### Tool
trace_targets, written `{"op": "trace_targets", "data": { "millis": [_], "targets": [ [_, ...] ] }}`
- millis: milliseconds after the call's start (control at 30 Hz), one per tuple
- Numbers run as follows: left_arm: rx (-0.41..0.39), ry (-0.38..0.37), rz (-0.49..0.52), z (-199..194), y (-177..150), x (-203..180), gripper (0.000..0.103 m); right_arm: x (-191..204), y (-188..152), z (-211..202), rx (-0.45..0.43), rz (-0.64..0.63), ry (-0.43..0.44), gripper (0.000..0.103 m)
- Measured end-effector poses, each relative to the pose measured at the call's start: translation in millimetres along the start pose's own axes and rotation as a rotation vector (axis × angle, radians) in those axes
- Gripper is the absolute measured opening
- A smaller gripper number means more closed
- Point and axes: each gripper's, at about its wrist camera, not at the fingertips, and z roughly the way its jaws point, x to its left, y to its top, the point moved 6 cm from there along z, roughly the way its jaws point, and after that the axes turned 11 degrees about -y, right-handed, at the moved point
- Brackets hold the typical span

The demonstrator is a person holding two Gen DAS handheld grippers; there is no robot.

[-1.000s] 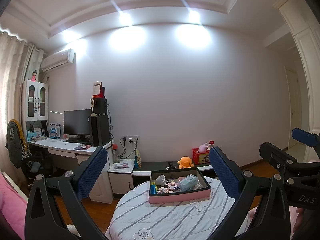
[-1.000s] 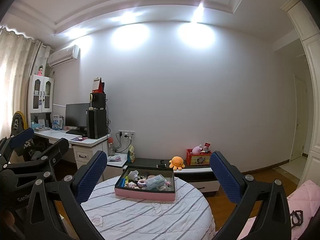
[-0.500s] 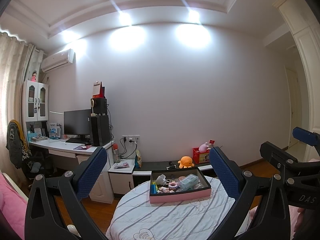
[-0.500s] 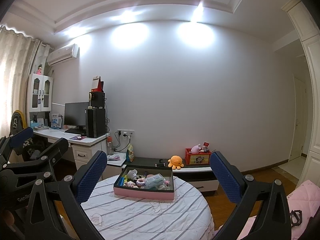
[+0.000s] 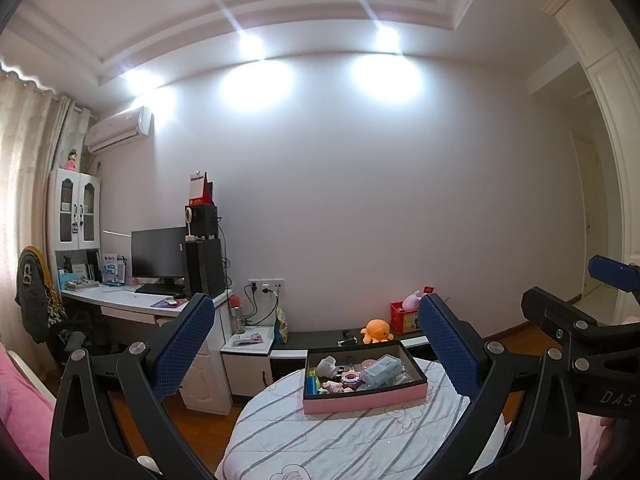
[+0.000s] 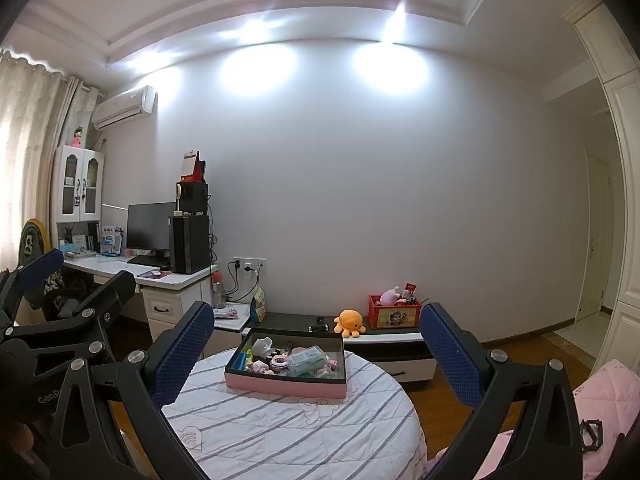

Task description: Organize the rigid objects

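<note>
A pink box with a dark rim (image 5: 404,397) (image 6: 280,385) sits on a round table with a striped white cloth (image 5: 340,444) (image 6: 288,428). It holds several small items, among them a pale green case (image 5: 382,369) (image 6: 306,359) and a white piece (image 5: 326,365). My left gripper (image 5: 316,344) is open and empty, well short of the box. My right gripper (image 6: 316,344) is open and empty too, held beside the left one. Each shows at the edge of the other's view.
A low dark cabinet (image 6: 384,334) behind the table carries an orange plush octopus (image 6: 350,322) and a red toy box (image 6: 394,312). A white desk with monitor and PC tower (image 6: 188,244) stands at left. Pink bedding (image 6: 608,396) lies at right.
Both grippers have tilted or risen slightly, so the table and box sit a little lower in each view. The jaws stay open.
</note>
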Motion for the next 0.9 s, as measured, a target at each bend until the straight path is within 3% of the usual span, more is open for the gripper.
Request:
{"op": "trace_targets", "data": {
  "millis": [900],
  "targets": [
    [0.0,0.003,0.006,-0.6,2.3,1.0,0.103,-1.5,5.7,1.3,-0.001,-0.002,0.0,0.103]
  ]
}}
